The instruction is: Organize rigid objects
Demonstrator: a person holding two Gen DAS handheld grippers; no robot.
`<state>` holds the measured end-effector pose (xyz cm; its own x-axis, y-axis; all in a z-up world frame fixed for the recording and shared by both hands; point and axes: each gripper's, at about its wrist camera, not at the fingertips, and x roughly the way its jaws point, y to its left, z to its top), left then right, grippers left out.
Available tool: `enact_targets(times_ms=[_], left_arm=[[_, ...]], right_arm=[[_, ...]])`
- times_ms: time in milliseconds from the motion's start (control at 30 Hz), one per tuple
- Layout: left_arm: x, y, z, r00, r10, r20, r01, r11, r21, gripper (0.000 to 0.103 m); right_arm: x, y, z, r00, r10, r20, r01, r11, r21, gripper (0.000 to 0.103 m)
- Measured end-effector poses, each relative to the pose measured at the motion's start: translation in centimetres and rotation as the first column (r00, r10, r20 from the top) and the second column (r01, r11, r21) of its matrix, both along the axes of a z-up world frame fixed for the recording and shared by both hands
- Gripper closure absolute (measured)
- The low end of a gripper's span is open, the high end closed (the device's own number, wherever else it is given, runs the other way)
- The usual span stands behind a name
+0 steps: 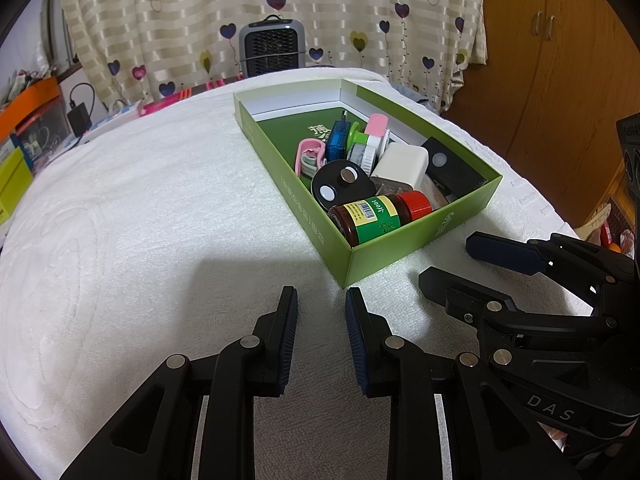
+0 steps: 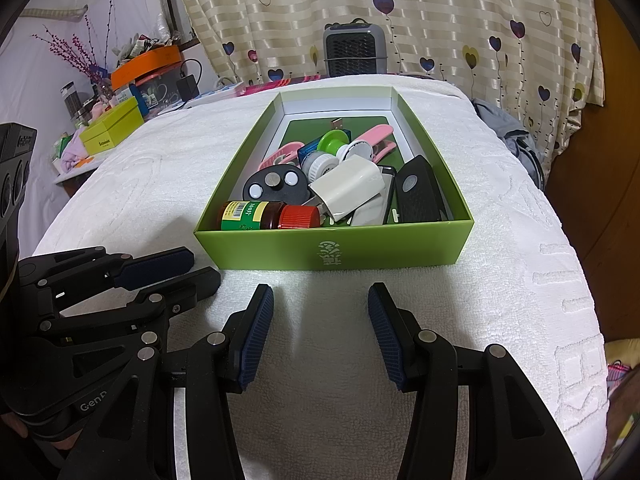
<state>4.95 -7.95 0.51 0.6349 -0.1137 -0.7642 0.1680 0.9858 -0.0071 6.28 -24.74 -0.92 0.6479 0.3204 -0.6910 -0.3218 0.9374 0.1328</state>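
Left gripper [image 1: 321, 296] and right gripper [image 2: 321, 294] hang open, empty, over the white-towelled table [image 2: 500, 208] before a heart-patterned curtain [image 2: 400, 8].

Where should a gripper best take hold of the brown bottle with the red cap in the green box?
Probably across the labelled body of the brown bottle, coming from above. It lies on its side along the near wall of the green box, so only its top is free.

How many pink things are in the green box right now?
2: a pink clip at the pile's left, and a pink clip at the far right behind the white roll. More may be buried.
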Motion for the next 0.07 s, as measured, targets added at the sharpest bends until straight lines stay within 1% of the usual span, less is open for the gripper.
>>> enact_targets(times_ms=[67], left_arm=[[-0.01, -0.03, -0.01, 1.000, 0.000, 0.000, 0.000, 1.000, 0.000, 0.079]], right_arm=[[-0.01, 0.02, 0.02, 1.000, 0.000, 0.000, 0.000, 1.000, 0.000, 0.052]])
